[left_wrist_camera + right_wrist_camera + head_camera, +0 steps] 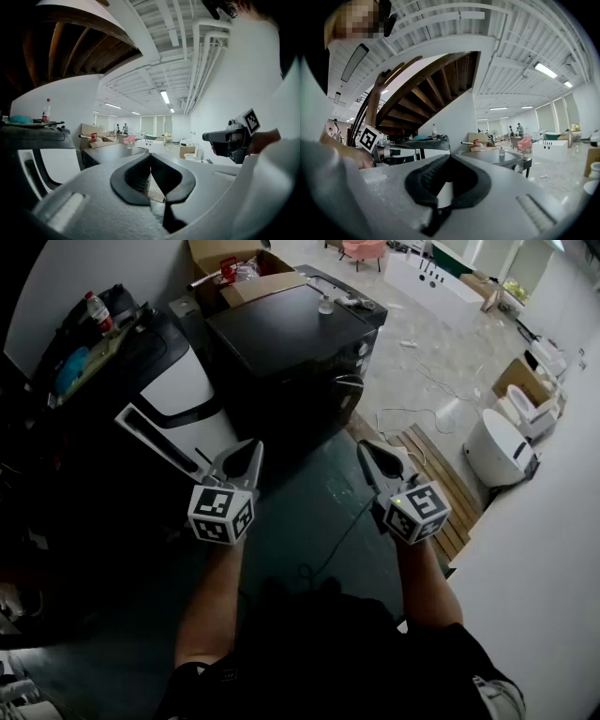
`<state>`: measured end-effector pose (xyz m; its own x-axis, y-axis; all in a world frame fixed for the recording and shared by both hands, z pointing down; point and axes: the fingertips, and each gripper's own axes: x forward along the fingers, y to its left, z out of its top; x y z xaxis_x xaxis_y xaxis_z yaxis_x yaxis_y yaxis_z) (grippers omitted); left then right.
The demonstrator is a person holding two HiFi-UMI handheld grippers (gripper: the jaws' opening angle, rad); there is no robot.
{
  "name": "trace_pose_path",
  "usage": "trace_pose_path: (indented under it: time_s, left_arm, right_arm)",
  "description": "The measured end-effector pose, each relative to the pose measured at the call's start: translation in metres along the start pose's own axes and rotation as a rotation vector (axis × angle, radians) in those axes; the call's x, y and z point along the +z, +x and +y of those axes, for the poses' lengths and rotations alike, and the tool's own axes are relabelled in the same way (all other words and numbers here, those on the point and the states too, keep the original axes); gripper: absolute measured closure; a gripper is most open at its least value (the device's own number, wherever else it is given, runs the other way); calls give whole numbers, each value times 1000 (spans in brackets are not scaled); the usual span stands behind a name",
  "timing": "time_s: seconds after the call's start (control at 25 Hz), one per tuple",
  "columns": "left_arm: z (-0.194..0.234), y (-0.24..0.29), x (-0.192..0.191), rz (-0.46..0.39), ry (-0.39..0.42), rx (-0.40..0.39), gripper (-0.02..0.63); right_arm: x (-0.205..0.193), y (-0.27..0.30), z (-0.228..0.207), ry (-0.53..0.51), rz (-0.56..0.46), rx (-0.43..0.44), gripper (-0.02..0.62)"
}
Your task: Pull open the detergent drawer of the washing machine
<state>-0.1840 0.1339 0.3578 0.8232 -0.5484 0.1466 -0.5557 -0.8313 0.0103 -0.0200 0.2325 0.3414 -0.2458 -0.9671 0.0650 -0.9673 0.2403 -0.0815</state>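
Both grippers are up in front of the person, side by side and pointed at the washing machine [281,334], the dark, flat-topped box straight ahead. The left gripper [251,448] has its jaws pressed together with nothing between them; its own view shows the black pads meeting at the tip with only the room beyond. It's the same on the other side: the right gripper [367,448] is closed and empty too, pads together. Neither one touches the washing machine; both tips hang short of its near corner, the left one off its near-left side and the right one off its near-right side.

The detergent drawer can't be picked out. The washing machine's front face, turned toward the right of the head view, is dark, and only a couple of pale round controls and a curved handle-like shape show on it.

On top of the washing machine, at its far edge, stands a small bottle [325,305]. Just behind the machine sits an open cardboard box [246,282]. Pressed against its left side is a white appliance [183,395] with black trim. To the right of the machine, across bare floor, lies a wooden pallet [441,484], and beyond that a toilet [502,448]. A thin cable [328,540] trails over the dark floor in front of the machine, between the two grippers.
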Motion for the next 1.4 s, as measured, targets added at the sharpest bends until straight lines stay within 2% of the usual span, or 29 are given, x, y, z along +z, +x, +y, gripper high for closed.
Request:
trace_pose_path:
  time_s: [0.16,0.36,0.56,0.76,1.04,1.2,1.4]
  left_arm:
    - [-3,2,-3,10,-5,13,595]
    - [-20,4,-8,37,0,2,595]
    - [-43,7,-12,55,1,8,595]
    - [-64,12,-14,49,-14,32,595]
    - [-86,14,-19,58,-17,36,595]
    - [-86,24,-27,74,-17,34,596]
    - [-63,47,-33,78,-22,31,595]
  right_arm:
    - [-2,-5,-4,14,-9,7,594]
    - [0,-20,-12,82,-24,-14,594]
    - [-4,-43,-21,144,-54,2,594]
    - [-7,-69,-38,163,-65,-9,594]
    - [-21,-92,-52,143,-23,-39,594]
    - [-27,-89,-57,142,-6,-43,592]
    - [-30,-65,-69,143,17,-68,592]
